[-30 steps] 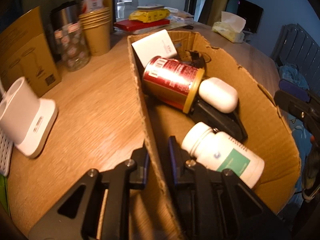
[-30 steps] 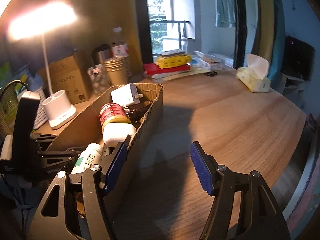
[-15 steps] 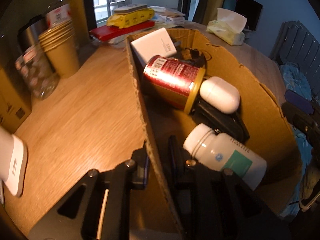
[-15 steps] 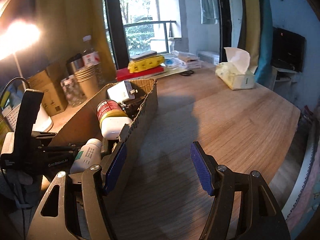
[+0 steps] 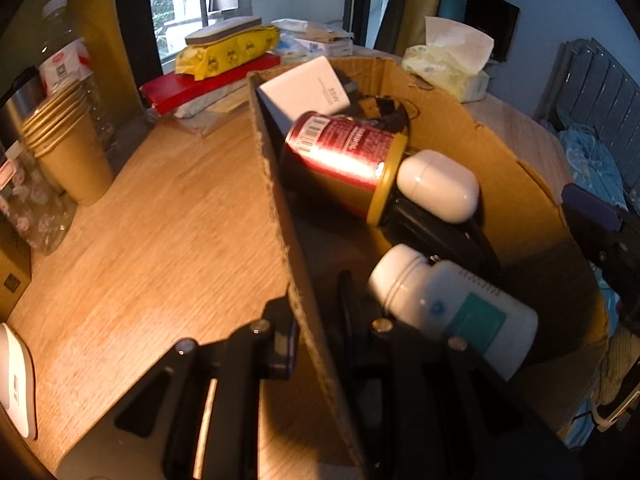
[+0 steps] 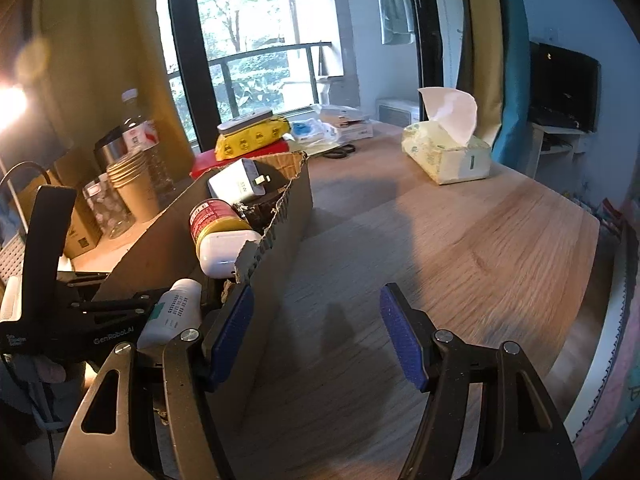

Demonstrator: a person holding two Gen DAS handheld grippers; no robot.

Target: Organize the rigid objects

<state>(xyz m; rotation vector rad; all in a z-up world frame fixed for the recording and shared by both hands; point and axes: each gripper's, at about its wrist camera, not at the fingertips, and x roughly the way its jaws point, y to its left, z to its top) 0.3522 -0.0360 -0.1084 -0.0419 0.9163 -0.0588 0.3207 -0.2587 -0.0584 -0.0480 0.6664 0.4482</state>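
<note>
A brown cardboard box (image 5: pixel 516 208) lies on the wooden table. It holds a red can (image 5: pixel 344 152), a white case (image 5: pixel 438 184), a white pill bottle (image 5: pixel 456 312), a white charger (image 5: pixel 304 88) and a black object (image 5: pixel 440 236). My left gripper (image 5: pixel 316 312) is shut on the box's left wall (image 5: pixel 276 200), one finger on each side. My right gripper (image 6: pixel 316 332) is open and empty, beside the box's right wall (image 6: pixel 280 248). The box's contents also show in the right wrist view: can (image 6: pixel 210 216), case (image 6: pixel 224 252), bottle (image 6: pixel 172 312).
Stacked paper cups (image 5: pixel 68 140), a water bottle (image 5: pixel 68 64) and a glass jar (image 5: pixel 28 208) stand left of the box. A red box with a yellow pack (image 5: pixel 224 56) sits behind. A tissue box (image 6: pixel 448 152) is at the far right. A lamp base (image 5: pixel 16 384) is at the near left.
The box has swung with my left gripper: the cups, jar and lamp base have slid left in the left view. The right gripper stays open beside the box.
</note>
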